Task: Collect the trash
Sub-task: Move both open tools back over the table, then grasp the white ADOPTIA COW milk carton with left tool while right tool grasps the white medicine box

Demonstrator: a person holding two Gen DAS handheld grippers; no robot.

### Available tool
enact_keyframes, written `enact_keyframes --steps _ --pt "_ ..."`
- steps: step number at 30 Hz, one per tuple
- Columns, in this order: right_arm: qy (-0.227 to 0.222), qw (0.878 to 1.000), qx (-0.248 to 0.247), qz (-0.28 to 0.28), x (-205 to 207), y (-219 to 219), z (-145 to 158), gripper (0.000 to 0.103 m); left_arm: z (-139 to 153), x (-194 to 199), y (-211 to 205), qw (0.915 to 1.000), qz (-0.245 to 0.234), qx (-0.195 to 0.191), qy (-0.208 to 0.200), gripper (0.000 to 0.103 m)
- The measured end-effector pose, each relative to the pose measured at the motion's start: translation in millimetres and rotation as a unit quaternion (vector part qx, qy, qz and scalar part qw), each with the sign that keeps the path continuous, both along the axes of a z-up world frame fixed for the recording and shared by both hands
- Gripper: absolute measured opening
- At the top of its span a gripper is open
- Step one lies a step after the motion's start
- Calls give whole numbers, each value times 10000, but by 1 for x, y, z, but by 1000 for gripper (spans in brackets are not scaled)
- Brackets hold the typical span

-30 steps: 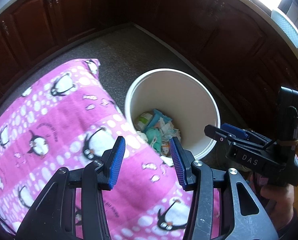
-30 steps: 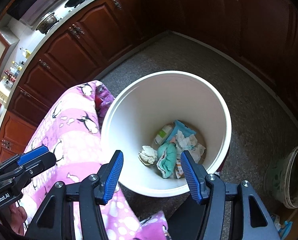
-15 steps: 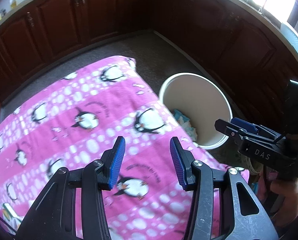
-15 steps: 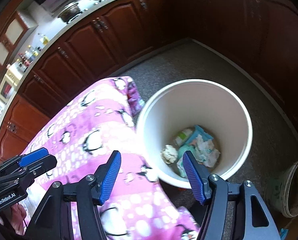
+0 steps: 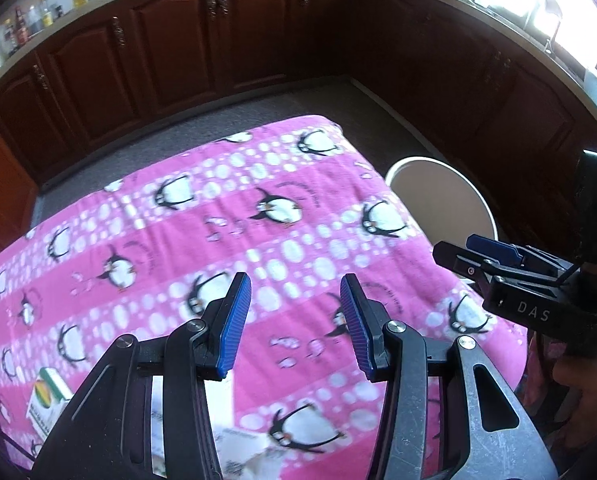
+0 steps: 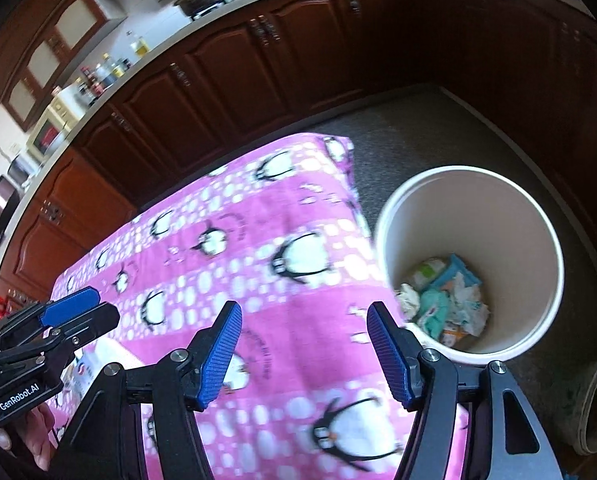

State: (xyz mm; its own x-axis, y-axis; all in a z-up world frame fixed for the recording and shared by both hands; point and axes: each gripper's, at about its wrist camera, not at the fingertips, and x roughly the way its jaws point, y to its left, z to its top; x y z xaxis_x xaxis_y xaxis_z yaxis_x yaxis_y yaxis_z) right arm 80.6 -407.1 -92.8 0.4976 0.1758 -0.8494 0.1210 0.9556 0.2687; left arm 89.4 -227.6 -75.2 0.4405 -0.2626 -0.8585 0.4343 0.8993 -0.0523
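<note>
A white bucket [image 6: 394, 216] stands on the floor beside a table under a pink penguin cloth [image 6: 202, 280]. Crumpled wrappers and tissues [image 6: 446, 304] lie at its bottom. My right gripper [image 6: 304, 348] hovers open over the cloth's edge, left of the bucket, with nothing between its blue pads. My left gripper [image 5: 296, 320] is open and empty above the cloth [image 5: 218, 208]. A small green and yellow carton [image 5: 46, 396] and some paper scraps [image 5: 250, 456] lie on the cloth below it. In this view the bucket [image 5: 442, 192] peeks out past the table's right edge, with the right gripper [image 5: 454, 246] near it.
Dark wooden cabinets [image 5: 170, 40] ring the carpeted floor [image 6: 410, 140]. A worn bowl [image 6: 594, 400] sits on the floor right of the bucket. Bottles [image 6: 106, 68] and pots line the counter. In the right wrist view the left gripper [image 6: 102, 308] shows at the left, a hand below it.
Both grippers have drawn back from above the bucket to over the pink cloth, so the bucket has slid to the right in both views. The right jaws stand slightly wider.
</note>
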Motion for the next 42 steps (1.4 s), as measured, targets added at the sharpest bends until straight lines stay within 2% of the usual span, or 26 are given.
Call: enact_keyframes --steps 19,28,34,42 --pt "89 9950 -54 992 3 98 -1 64 0 -16 93 9983 553 -143 123 45" --pt "200 9888 127 1471 -4 134 -5 64 -7 -20 169 9934 1072 -192 371 45" --pt "267 9804 165 1944 -7 165 -8 64 -14 -25 213 9877 1419 -310 574 45" --pt "427 9570 54 2870 -13 220 -26 68 -29 -29 237 9824 1622 -335 860 45"
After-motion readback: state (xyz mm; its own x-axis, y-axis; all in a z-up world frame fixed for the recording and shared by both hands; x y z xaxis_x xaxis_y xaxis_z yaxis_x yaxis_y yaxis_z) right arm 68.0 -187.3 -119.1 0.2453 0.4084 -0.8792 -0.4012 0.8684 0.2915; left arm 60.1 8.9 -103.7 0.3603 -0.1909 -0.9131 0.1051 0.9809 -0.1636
